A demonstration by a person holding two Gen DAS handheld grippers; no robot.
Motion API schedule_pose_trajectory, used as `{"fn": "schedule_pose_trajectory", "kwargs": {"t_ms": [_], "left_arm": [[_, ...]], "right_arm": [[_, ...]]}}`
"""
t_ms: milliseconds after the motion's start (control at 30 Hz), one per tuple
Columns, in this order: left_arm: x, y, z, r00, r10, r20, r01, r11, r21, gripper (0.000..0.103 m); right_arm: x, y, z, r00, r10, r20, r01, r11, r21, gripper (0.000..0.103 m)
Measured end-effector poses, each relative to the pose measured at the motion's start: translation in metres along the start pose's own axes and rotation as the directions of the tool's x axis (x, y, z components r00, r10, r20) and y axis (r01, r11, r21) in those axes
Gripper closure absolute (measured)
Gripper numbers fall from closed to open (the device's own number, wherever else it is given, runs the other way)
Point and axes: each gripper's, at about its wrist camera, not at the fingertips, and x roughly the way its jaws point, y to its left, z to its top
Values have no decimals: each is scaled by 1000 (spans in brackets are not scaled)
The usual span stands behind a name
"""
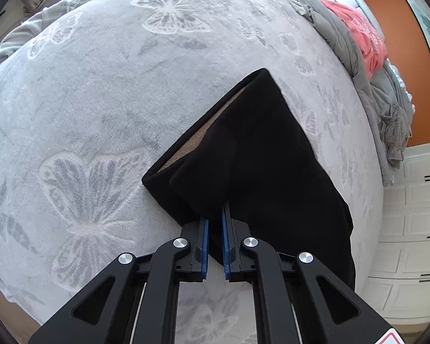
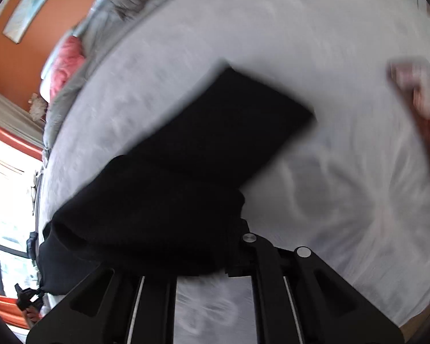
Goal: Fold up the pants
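Black pants (image 1: 252, 154) lie folded on a grey butterfly-print blanket (image 1: 100, 91), with a brown lining showing at the folded edge. My left gripper (image 1: 215, 229) is shut on the near edge of the pants, its blue pads (image 1: 205, 246) pinching the cloth. In the blurred right wrist view the pants (image 2: 186, 172) drape over my right gripper (image 2: 215, 246), hiding its fingertips; the waistband with a drawstring hangs at the lower left.
A pile of grey and pink bedding (image 1: 361, 46) lies along the bed's far right edge. White drawers (image 1: 410, 223) stand at the right beyond the bed. An orange wall with a picture (image 2: 31, 5) and a bright window (image 2: 5, 200) are beyond.
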Motion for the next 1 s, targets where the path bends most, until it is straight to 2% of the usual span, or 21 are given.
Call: {"fn": "schedule_pose_trajectory", "kwargs": {"t_ms": [33, 100, 133, 167, 233, 300, 333, 367, 433, 500, 533, 633, 700, 733, 767, 833, 900, 933, 967, 1000], "left_arm": [[1, 2, -1, 1000, 2, -1, -2, 1000, -7, 97], [0, 4, -3, 1000, -3, 3, 3, 1000, -12, 96], [-1, 4, -4, 1000, -3, 6, 3, 1000, -8, 96], [-2, 4, -4, 1000, -7, 10, 7, 1000, -6, 96], [-1, 3, -4, 1000, 4, 14, -4, 1000, -5, 96], [-1, 2, -6, 1000, 13, 19, -13, 1000, -6, 96], [-2, 1, -7, 1000, 17, 25, -17, 1000, -2, 96], [-3, -1, -9, 999, 23, 33, -23, 1000, 7, 96], [-8, -10, -10, 998, 23, 60, -25, 999, 32, 98], [-22, -29, -3, 996, 1, 92, -8, 998, 69, 98], [-35, -44, 2, 993, -35, 112, 24, 995, 97, 98], [-81, -88, 12, 971, -147, 186, 113, 977, 179, 99], [-104, -107, 13, 956, -186, 226, 131, 962, 240, 98], [-111, -110, 11, 950, -189, 250, 123, 958, 258, 98], [-111, -109, 9, 948, -175, 266, 103, 959, 264, 98], [-90, -94, 5, 959, -100, 264, 24, 961, 276, 98], [-50, -64, 4, 981, -22, 195, -29, 967, 254, 98], [-23, -45, 4, 991, 14, 134, -44, 974, 220, 98], [0, -27, 2, 997, 31, 75, -44, 982, 183, 98], [12, -13, -1, 998, 36, 48, -42, 989, 142, 98]], "right_arm": [[-4, -2, -5, 999, 20, 38, -20, 1000, -7, 89], [-13, 4, -9, 996, -1, 88, 5, 999, -37, 75], [-16, 9, -9, 994, -14, 106, 20, 998, -61, 59], [-18, 14, -7, 992, -34, 123, 44, 995, -85, 47], [-17, 21, 2, 988, -65, 143, 82, 990, -117, 44], [-14, 24, 11, 988, -48, 146, 65, 992, -109, 44], [-19, 22, 17, 985, -17, 172, 36, 993, -108, 60], [-21, 20, 18, 983, 12, 186, 10, 993, -116, 95], [-14, 24, 32, 989, 9, 146, 8, 994, -112, 98], [-30, 54, 51, 979, 73, 188, -37, 982, -185, 98], [-48, 73, 61, 965, 124, 229, -70, 971, -228, 98], [-112, 119, 87, 890, 283, 357, -168, 932, -321, 98], [-138, 135, 95, 851, 323, 414, -167, 914, -371, 98], [-140, 133, 97, 851, 307, 426, -145, 917, -372, 98], [-130, 123, 98, 866, 279, 415, -129, 927, -352, 98], [-93, 92, 96, 915, 202, 348, -100, 951, -291, 98], [-34, 51, 89, 968, 81, 237, -29, 976, -214, 98], [-10, 30, 85, 983, 48, 178, -18, 985, -170, 98], [8, 15, 80, 990, 26, 139, -6, 991, -136, 98], [22, 2, 73, 993, 15, 115, -2, 994, -112, 98]]}}
